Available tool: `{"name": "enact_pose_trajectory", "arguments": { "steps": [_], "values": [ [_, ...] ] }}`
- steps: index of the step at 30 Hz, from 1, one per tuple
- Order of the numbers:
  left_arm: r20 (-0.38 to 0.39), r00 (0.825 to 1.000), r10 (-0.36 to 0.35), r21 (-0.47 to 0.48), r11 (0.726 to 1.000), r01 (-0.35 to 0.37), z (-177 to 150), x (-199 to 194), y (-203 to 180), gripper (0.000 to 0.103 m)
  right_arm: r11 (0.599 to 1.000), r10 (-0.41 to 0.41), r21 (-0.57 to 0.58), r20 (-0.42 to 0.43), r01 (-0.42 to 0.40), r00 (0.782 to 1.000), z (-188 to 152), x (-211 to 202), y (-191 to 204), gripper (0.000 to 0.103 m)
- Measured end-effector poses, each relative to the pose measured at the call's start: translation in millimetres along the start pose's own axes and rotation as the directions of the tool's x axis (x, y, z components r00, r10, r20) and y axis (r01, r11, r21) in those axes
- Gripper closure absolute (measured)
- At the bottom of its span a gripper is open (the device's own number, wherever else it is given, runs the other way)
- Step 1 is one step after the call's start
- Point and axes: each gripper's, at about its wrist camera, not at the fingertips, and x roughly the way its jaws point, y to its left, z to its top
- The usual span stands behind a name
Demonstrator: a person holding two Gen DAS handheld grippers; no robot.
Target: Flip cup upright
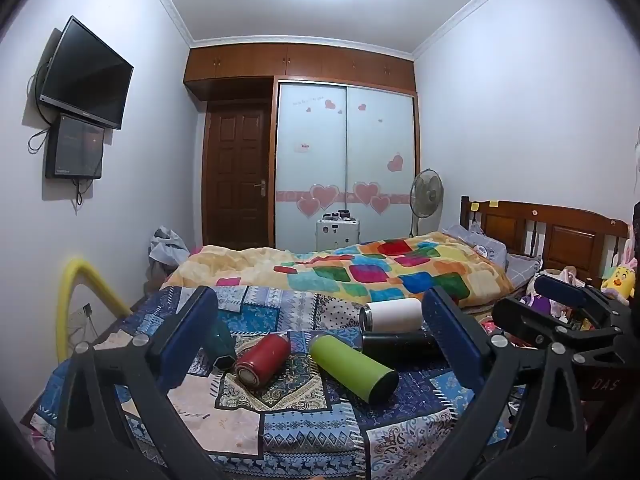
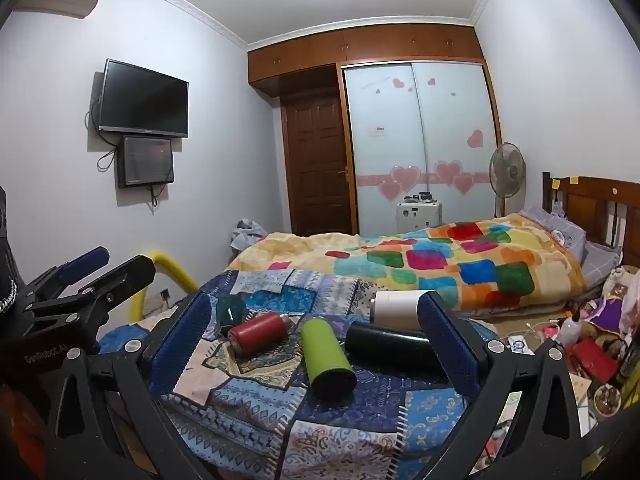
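Several cups lie on their sides on the patterned blue quilt (image 1: 304, 432): a dark teal cup (image 1: 219, 344), a red cup (image 1: 263, 360), a green cup (image 1: 352, 364), a black cup (image 1: 396, 346) and a white cup (image 1: 392, 314). My left gripper (image 1: 320, 344) is open and empty, held above and short of them. My right gripper (image 2: 316, 340) is open and empty too. The right wrist view shows the teal cup (image 2: 230, 310), red cup (image 2: 258, 332), green cup (image 2: 326, 358), black cup (image 2: 386, 346) and white cup (image 2: 396, 308). The right gripper's body (image 1: 560, 320) appears at the right of the left view.
A colourful checked blanket (image 1: 384, 268) covers the bed behind the quilt. A wooden headboard (image 1: 552, 232) and soft toys (image 1: 618, 280) stand at the right. A yellow tube (image 1: 88, 284) curves at the left. A cluttered surface (image 2: 580, 340) lies right of the quilt.
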Motion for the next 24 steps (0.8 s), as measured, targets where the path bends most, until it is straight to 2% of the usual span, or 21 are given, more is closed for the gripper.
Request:
{"name": "enact_pose_trajectory", "arguments": {
  "steps": [9, 24],
  "values": [
    [0.030, 1.000, -0.001, -0.008, 1.000, 0.001, -3.9, -4.8, -2.2, 0.000, 1.000, -0.001, 0.006, -0.001, 0.001, 1.000, -0.6, -0.2, -1.2, 0.000],
    [0.016, 1.000, -0.005, -0.006, 1.000, 0.006, -4.5, 2.8, 0.1, 0.000, 1.000, -0.014, 0.006, -0.007, 0.014, 1.000, -1.3, 3.8, -4.8, 0.000]
  ]
}}
